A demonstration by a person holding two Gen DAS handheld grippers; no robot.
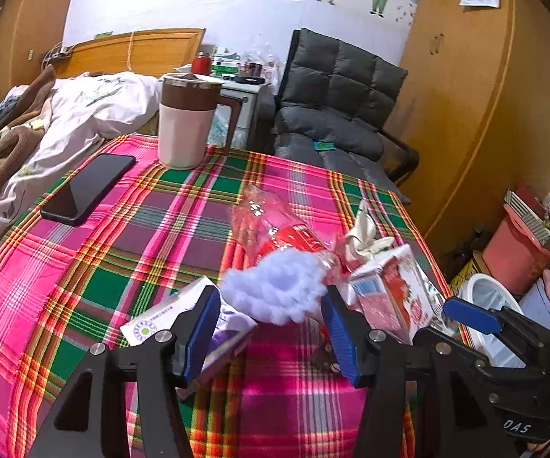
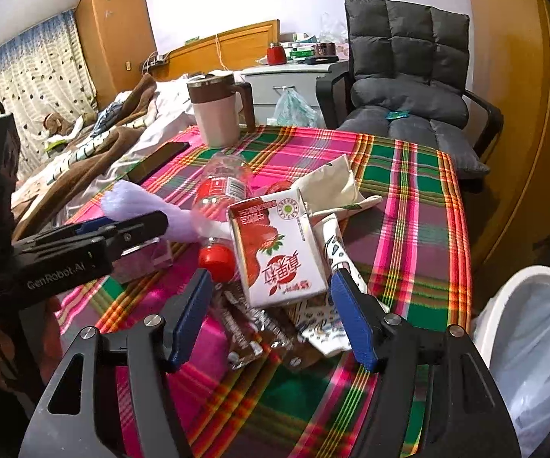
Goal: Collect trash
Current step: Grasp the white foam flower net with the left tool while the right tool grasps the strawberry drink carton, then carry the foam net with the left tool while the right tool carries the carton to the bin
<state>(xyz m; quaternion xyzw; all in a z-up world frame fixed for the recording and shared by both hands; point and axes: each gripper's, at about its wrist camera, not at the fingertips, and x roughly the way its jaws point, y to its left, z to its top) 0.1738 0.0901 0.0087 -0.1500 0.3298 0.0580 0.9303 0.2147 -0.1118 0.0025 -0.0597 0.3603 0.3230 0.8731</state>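
Note:
Trash lies in a heap on the plaid tablecloth [image 1: 122, 252]. My left gripper [image 1: 271, 330] is open, and a fluffy lavender wad [image 1: 279, 290] sits between its blue fingertips with neither pad pressing on it. A white and purple box [image 1: 168, 316] lies by its left finger. Behind are a crushed clear bottle with a red label [image 1: 282, 233] and a strawberry milk carton [image 1: 389, 297]. My right gripper [image 2: 271, 307] is open too, its tips on either side of the carton's near end [image 2: 275, 252]. Brown wrappers [image 2: 252, 328] and a patterned wrapper [image 2: 321, 324] lie under it.
A white bin with a clear liner [image 2: 534, 336] stands off the table's right edge. A pink and brown lidded mug [image 1: 187, 122] and a black phone [image 1: 88, 187] sit at the far left of the table. A grey padded chair [image 1: 336, 99] stands behind, a bed to the left.

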